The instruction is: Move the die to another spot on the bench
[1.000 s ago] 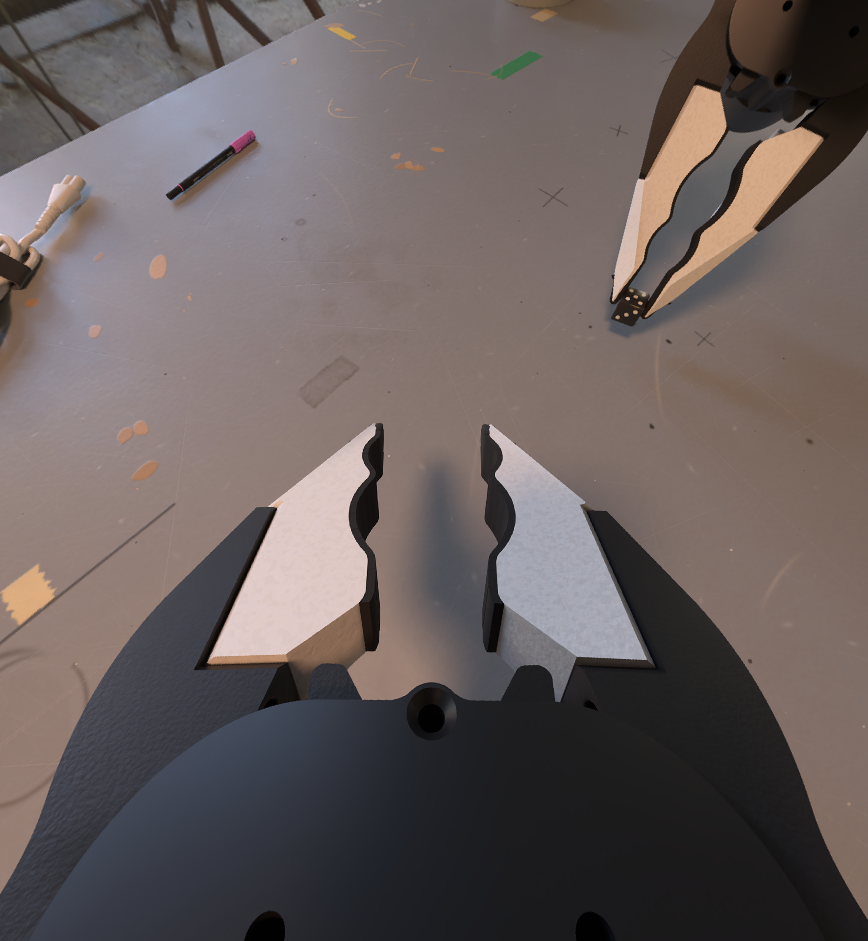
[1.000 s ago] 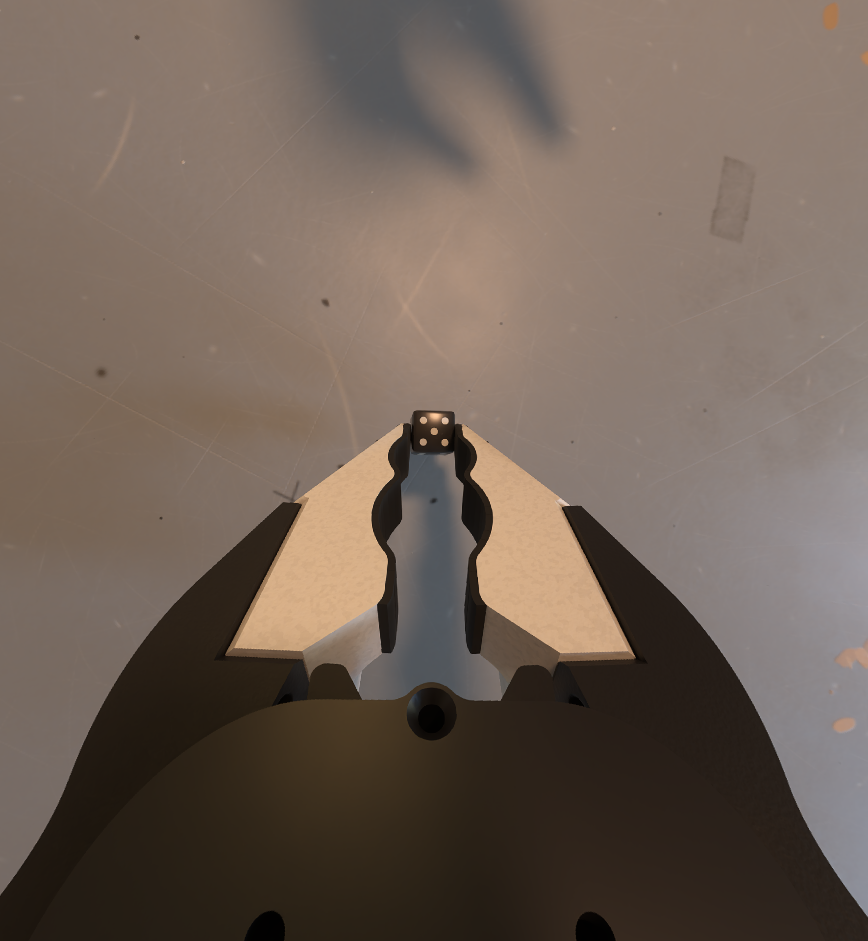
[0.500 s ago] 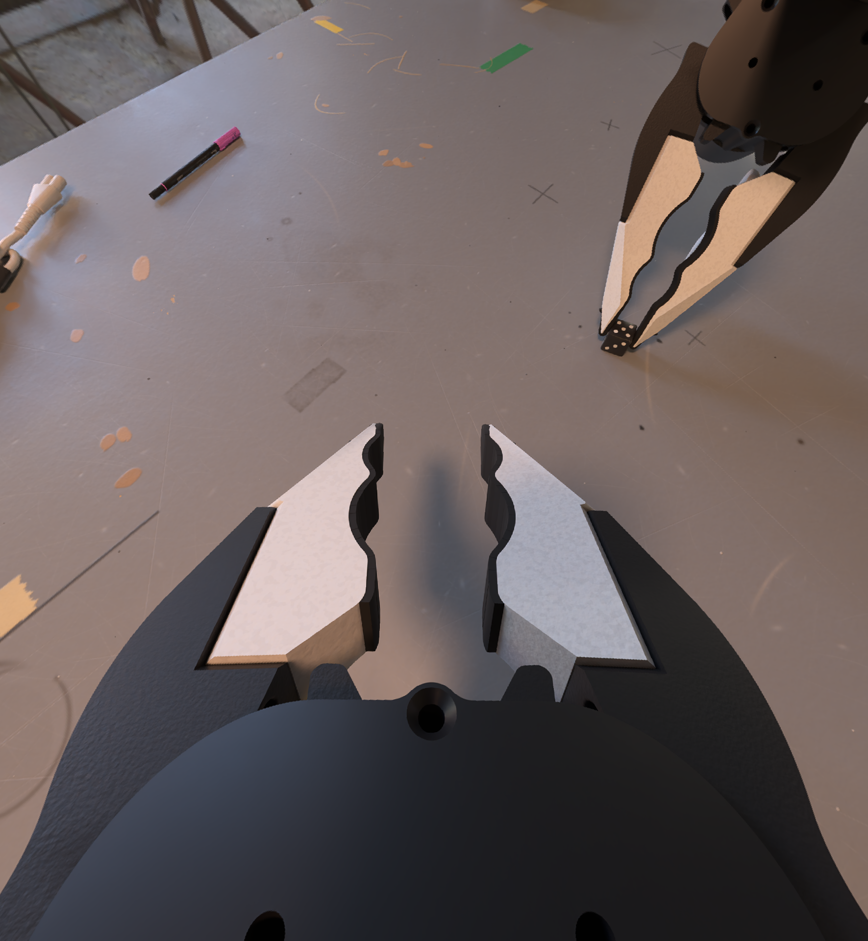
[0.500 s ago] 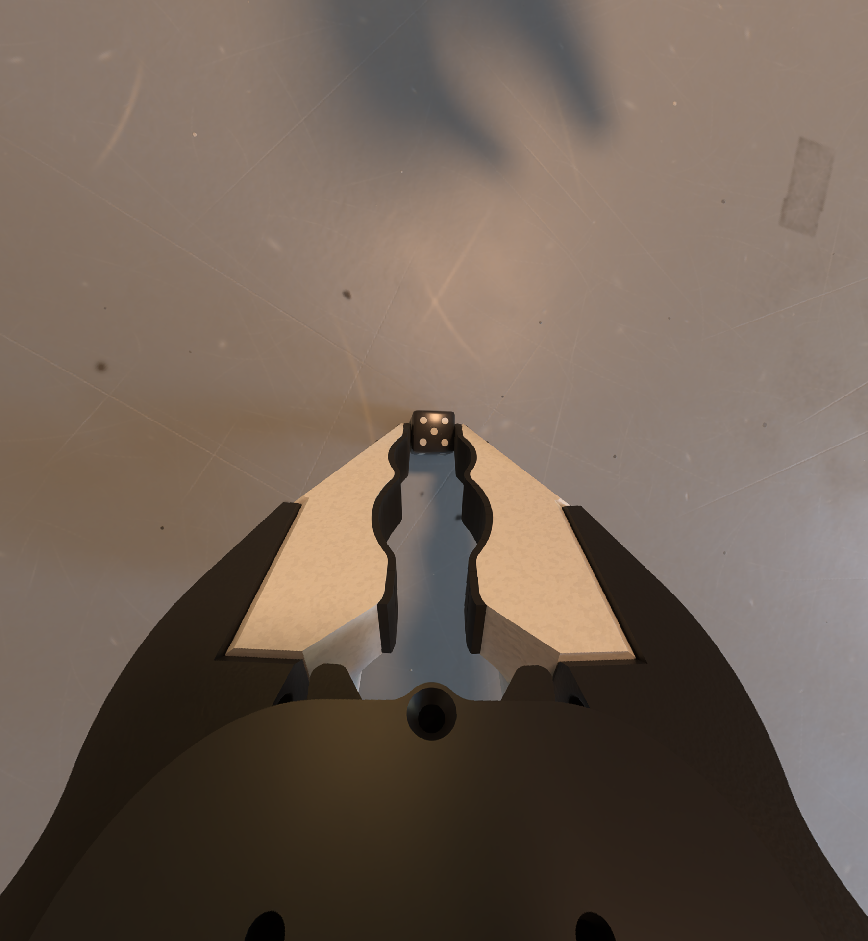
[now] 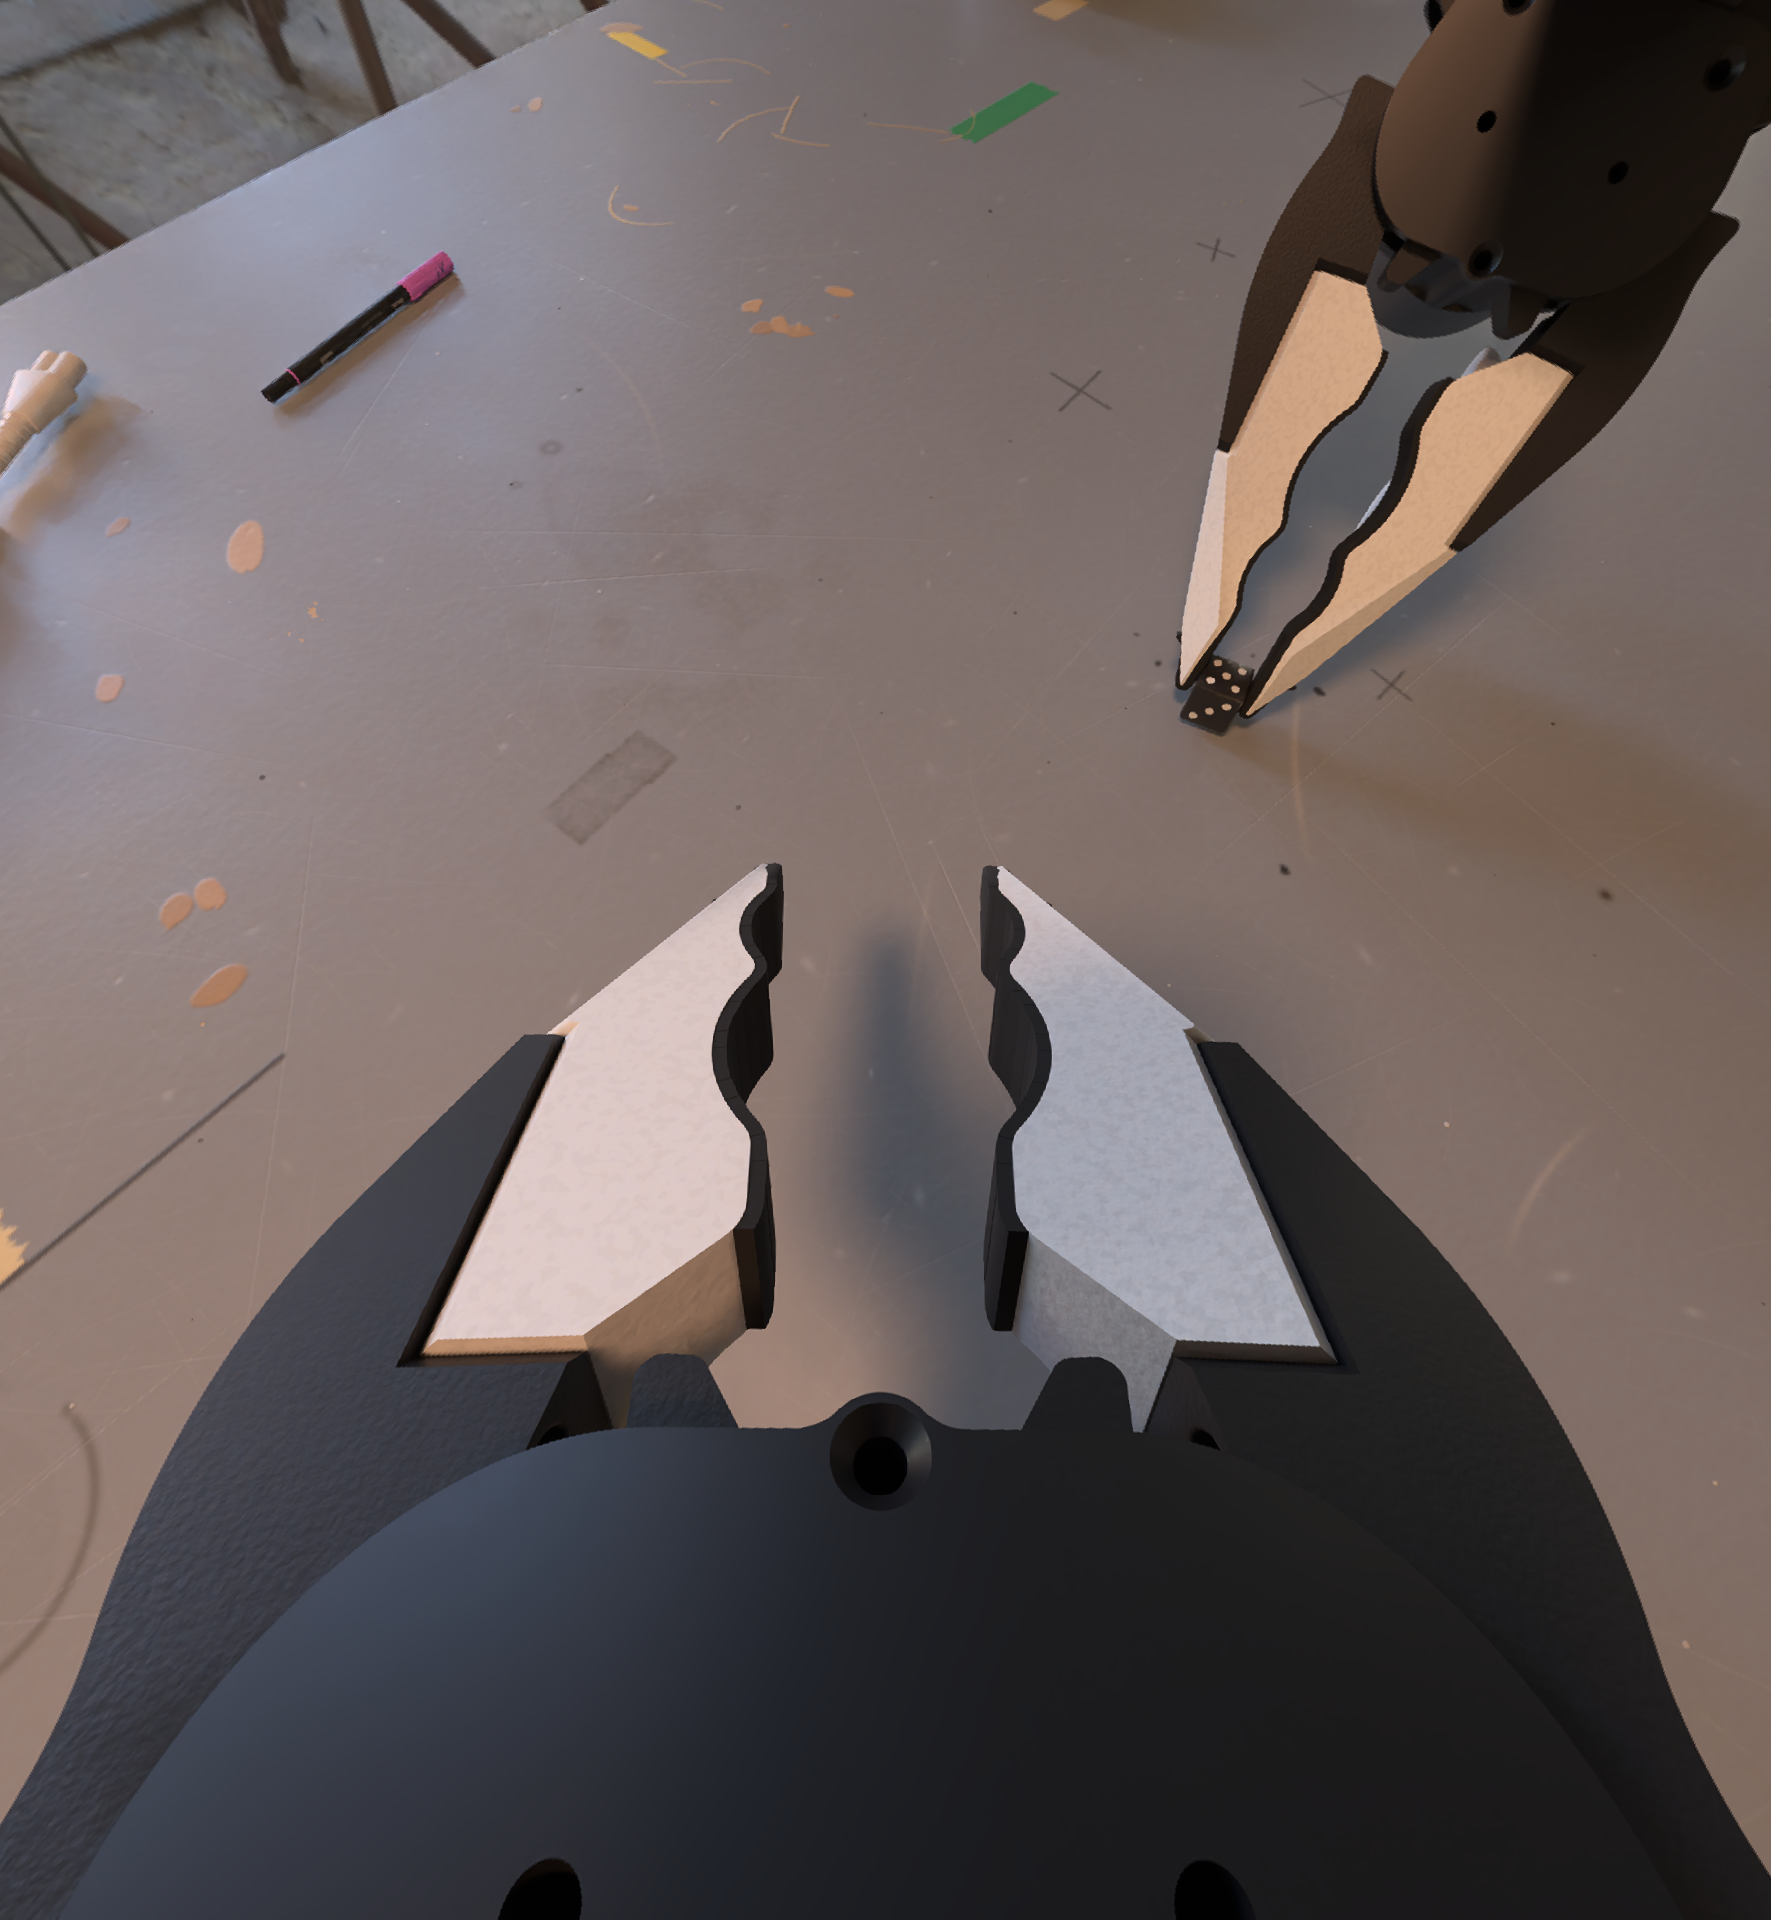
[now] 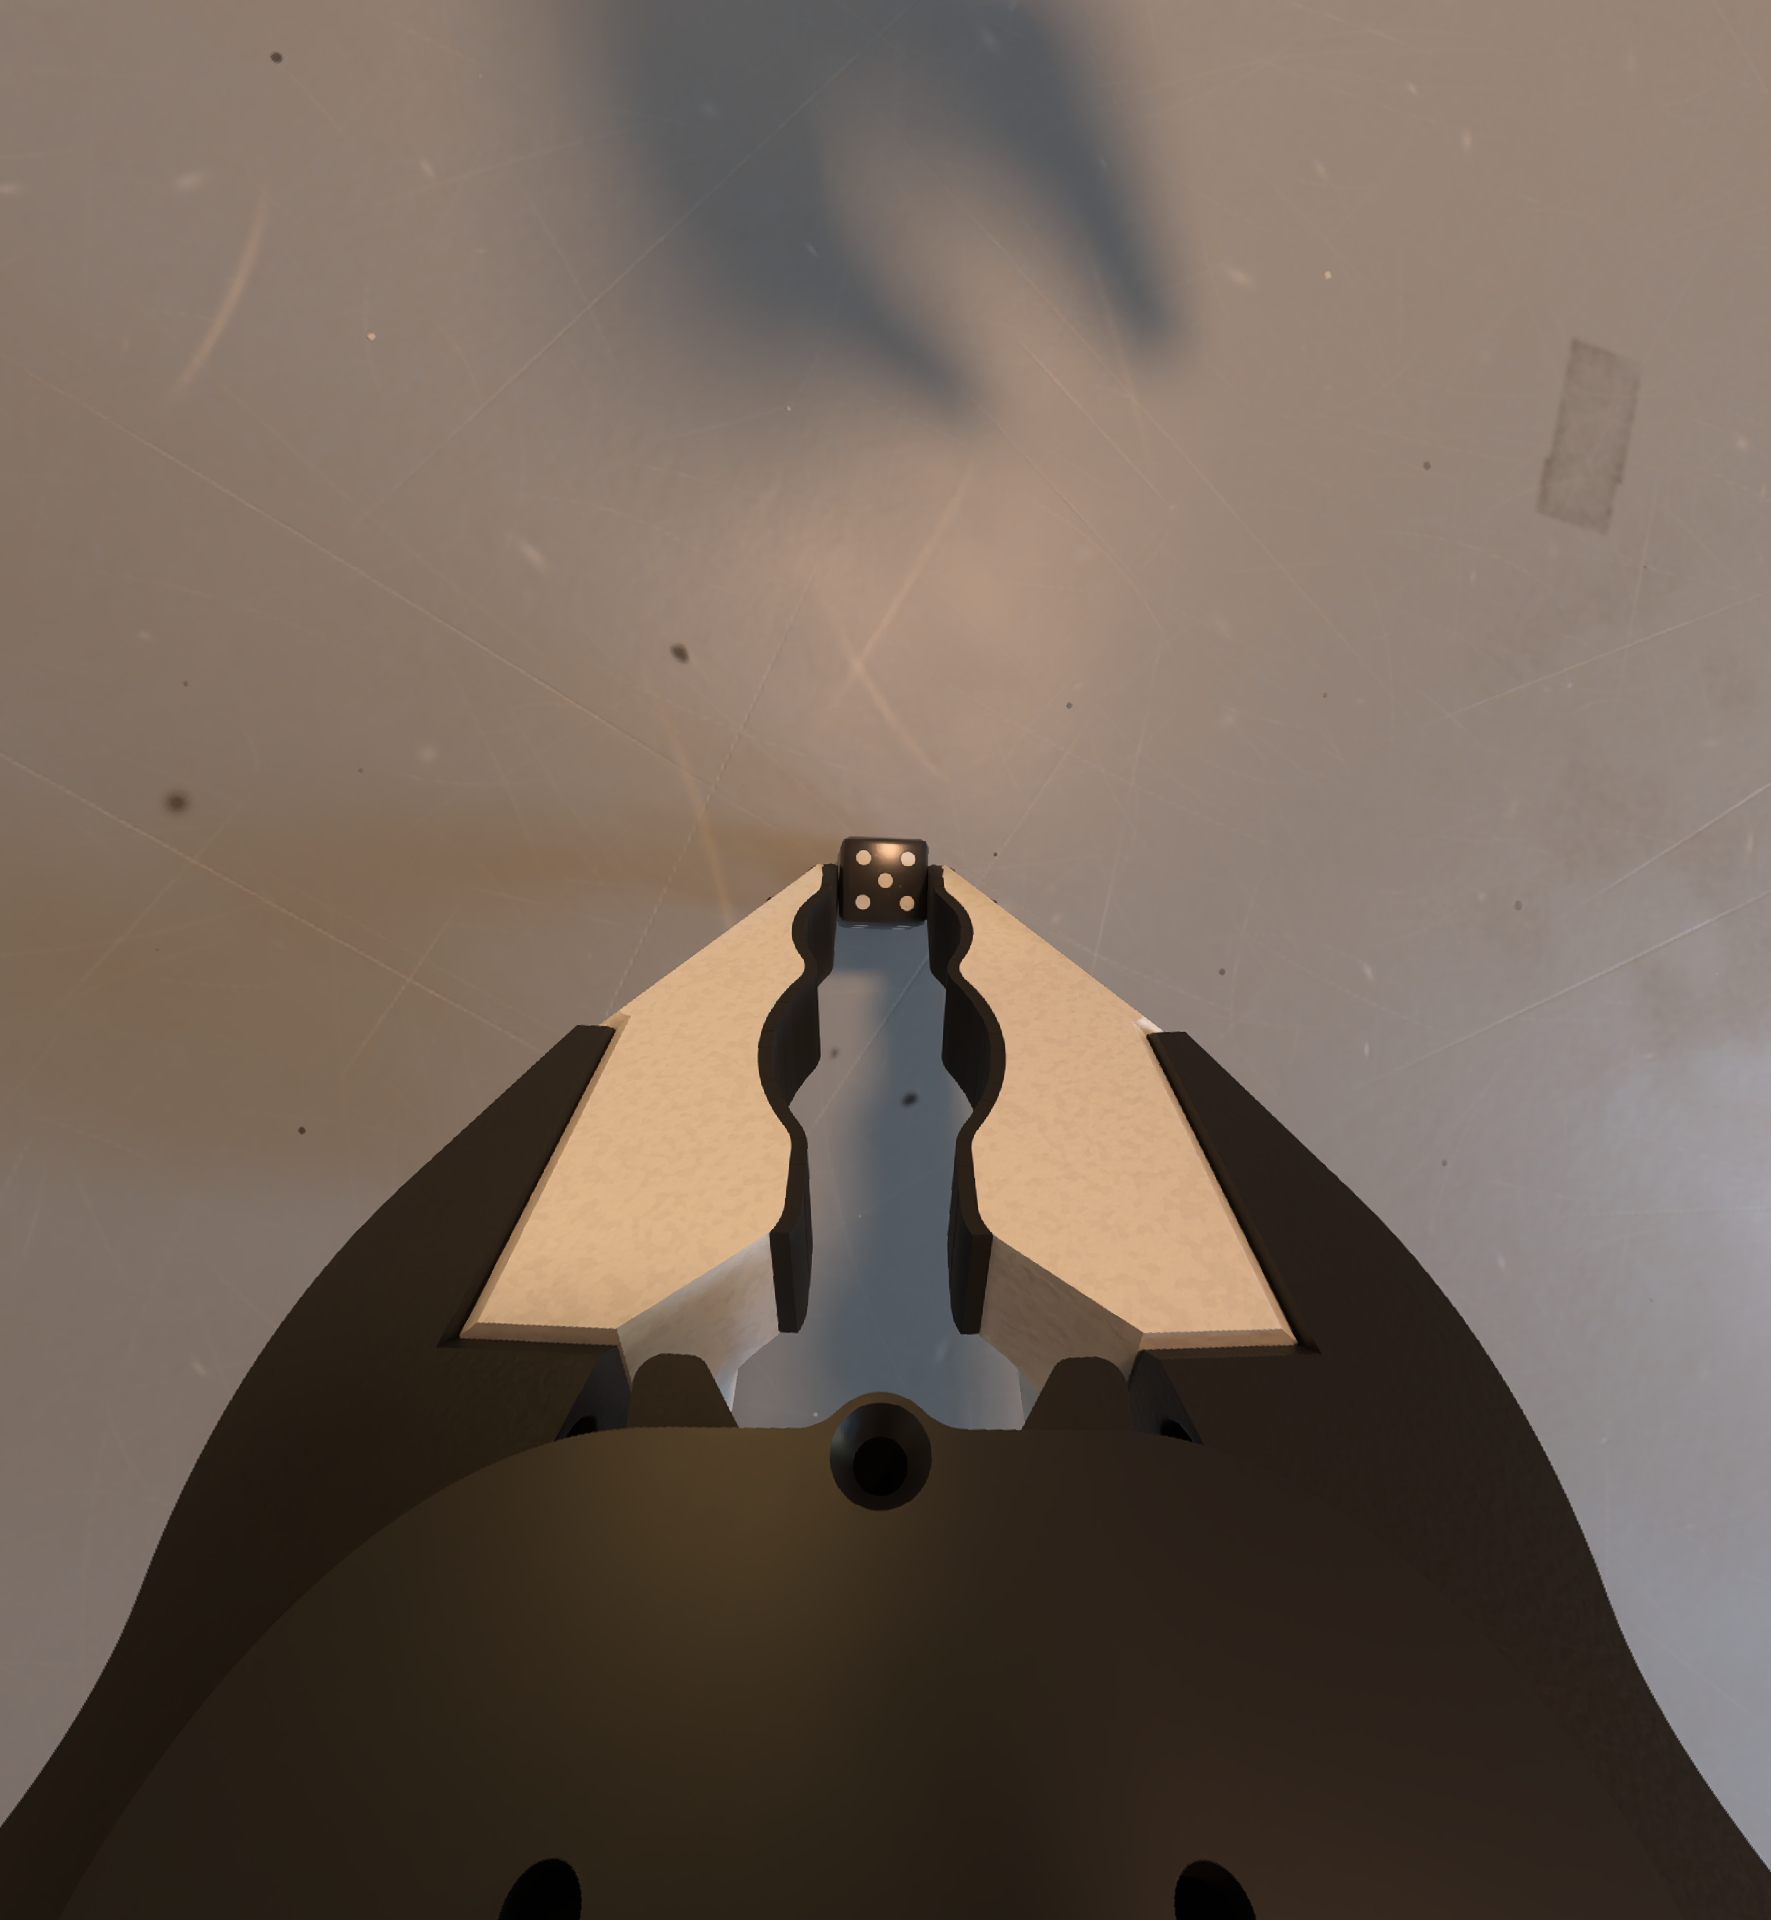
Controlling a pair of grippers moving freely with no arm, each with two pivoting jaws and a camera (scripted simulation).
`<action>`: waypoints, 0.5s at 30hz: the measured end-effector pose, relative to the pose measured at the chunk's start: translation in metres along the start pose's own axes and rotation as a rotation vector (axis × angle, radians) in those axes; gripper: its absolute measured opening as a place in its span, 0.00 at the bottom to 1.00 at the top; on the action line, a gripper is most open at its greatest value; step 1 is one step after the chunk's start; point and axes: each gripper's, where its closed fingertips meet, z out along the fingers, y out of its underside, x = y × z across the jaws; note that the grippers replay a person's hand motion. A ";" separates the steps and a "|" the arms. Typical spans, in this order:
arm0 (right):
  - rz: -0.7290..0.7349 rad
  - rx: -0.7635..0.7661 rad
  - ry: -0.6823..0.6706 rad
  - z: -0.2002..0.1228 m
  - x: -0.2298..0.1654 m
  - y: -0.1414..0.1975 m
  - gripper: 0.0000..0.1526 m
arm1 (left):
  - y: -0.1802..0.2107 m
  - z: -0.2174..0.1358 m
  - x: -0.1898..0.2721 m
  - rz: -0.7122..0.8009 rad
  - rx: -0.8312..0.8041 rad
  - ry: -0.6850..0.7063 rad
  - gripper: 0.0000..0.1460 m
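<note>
I read the right gripper [image 5: 1219, 694] as clamped on the die [image 5: 1214, 698]: its two tan fingers [image 5: 1286, 436] converge on the small black cube and pinch it at the very tips. In the right wrist view the die [image 6: 883, 881] sits between those tips with its five-pip face toward the camera, and the right gripper [image 6: 883, 883] points steeply down at the grey counter [image 6: 341, 520]. From the left wrist view the die appears at or just above the counter [image 5: 860, 582] surface; I cannot tell whether it touches.

I read the left gripper [image 5: 881, 883] as parted and empty: a clear gap separates its white fingers [image 5: 642, 1122], with bare counter visible between them. It hovers near the die, on the camera side of it, well clear of the right gripper.

Reference objects, relative to the die:
- A small pencilled cross [image 5: 1391, 684] lies just beside it.
- A grey tape patch [image 5: 611, 784] lies between it and the left edge of the view.
- A black marker with a pink cap [image 5: 359, 326] lies well apart, beyond the patch.
- A white cable plug [image 5: 24, 400] lies farther out than the marker.
- A green tape strip [image 5: 1002, 111] lies well apart, toward the far side of the counter.
</note>
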 end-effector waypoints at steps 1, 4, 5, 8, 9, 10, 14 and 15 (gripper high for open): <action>0.001 0.002 -0.003 0.001 -0.001 0.000 0.11 | 0.000 0.000 0.000 -0.001 -0.001 0.000 0.26; -0.005 -0.002 -0.012 0.004 -0.002 -0.001 0.11 | 0.000 -0.001 -0.001 -0.005 0.001 -0.002 0.26; -0.006 -0.001 -0.016 0.004 -0.003 -0.001 0.11 | 0.000 -0.001 -0.002 -0.006 0.002 -0.002 0.26; -0.008 0.003 -0.027 0.005 -0.004 -0.003 0.11 | 0.001 -0.001 -0.003 -0.007 0.000 -0.003 0.26; -0.010 0.002 -0.028 0.005 -0.004 -0.003 0.11 | 0.001 -0.001 -0.003 -0.008 -0.001 -0.002 0.26; -0.012 0.001 -0.030 0.005 -0.004 -0.004 0.11 | 0.001 0.000 -0.003 -0.008 -0.001 -0.001 0.26; -0.012 -0.002 -0.041 0.006 -0.004 -0.004 0.11 | 0.002 0.000 -0.004 -0.012 -0.001 0.000 0.26; -0.012 -0.001 -0.048 0.006 -0.004 -0.004 0.11 | 0.002 0.000 -0.005 -0.014 -0.001 0.000 0.26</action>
